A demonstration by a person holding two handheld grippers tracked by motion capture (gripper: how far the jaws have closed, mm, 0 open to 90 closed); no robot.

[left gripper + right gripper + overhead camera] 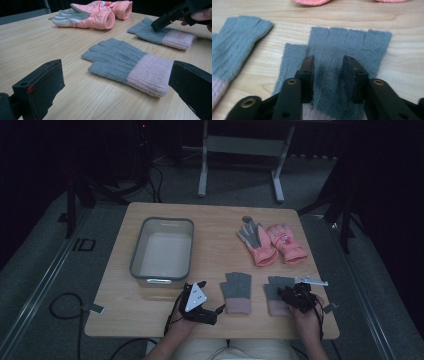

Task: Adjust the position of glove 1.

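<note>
grey glove (pixel 342 47) beside its twin (pixel 234 45), pink gloves (pixel 272 242) beyond.

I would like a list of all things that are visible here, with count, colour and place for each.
Knit gloves: 2, grey with pink cuffs, near edge of table, one middle, one under the right gripper.
Padded gloves: 2, pink, one with a grey palm, other beside it, far right of table.
Bin: 1, grey, nothing in it, left of middle.
Table: 1, light wood.
Frame: 1, grey metal, on the floor behind the table.
Left gripper: 1, black, open, near edge, beside the bin.
Right gripper: 1, black, open, jaws down on the right knit glove.
</note>
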